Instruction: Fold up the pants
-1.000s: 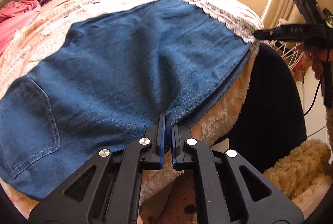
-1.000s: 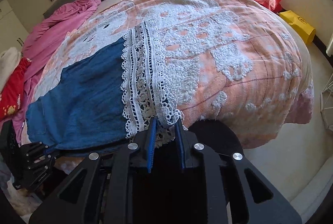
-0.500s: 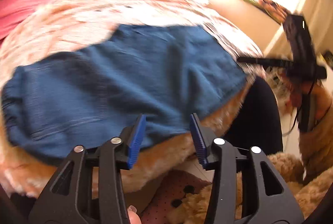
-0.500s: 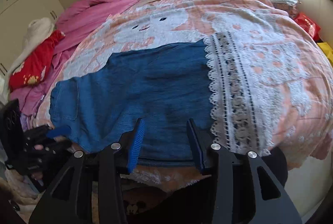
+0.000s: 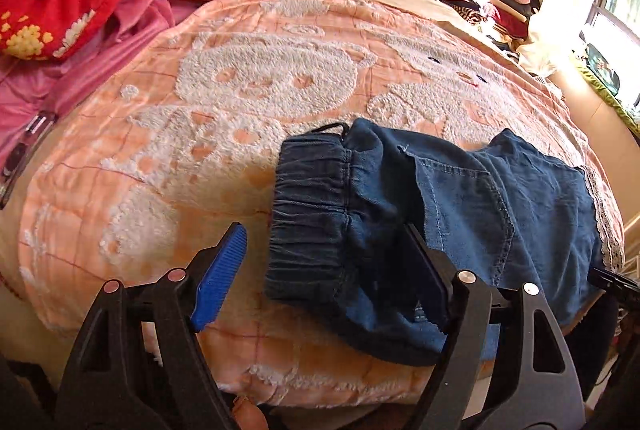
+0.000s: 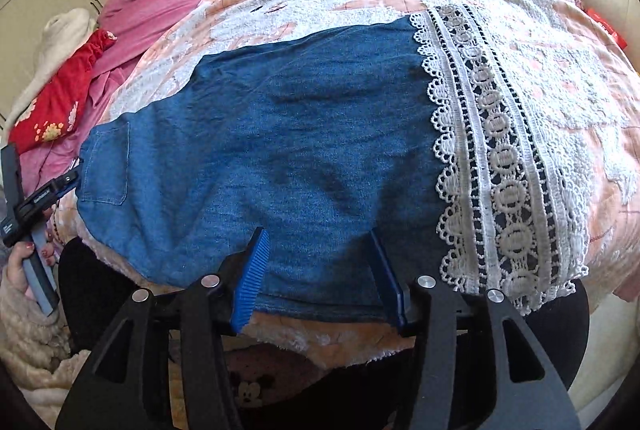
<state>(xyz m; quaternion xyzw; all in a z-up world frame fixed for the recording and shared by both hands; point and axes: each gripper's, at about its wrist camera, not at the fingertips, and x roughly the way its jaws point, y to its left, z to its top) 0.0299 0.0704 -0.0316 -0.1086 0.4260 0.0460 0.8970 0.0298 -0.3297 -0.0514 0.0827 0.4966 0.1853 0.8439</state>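
Denim pants [image 6: 280, 150] are lying flat on the bed's peach blanket [image 5: 200, 134], lace hem [image 6: 496, 158] at my right. I am seeing the left gripper [image 5: 320, 270] spread wide at the elastic waistband [image 5: 312, 210], holding nothing. My right gripper [image 6: 320, 270] is gaping over the near edge, empty.

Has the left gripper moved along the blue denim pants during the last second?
Yes. The left gripper went from the pants' near edge toward the elastic waistband, away from the white lace hem, and has opened.
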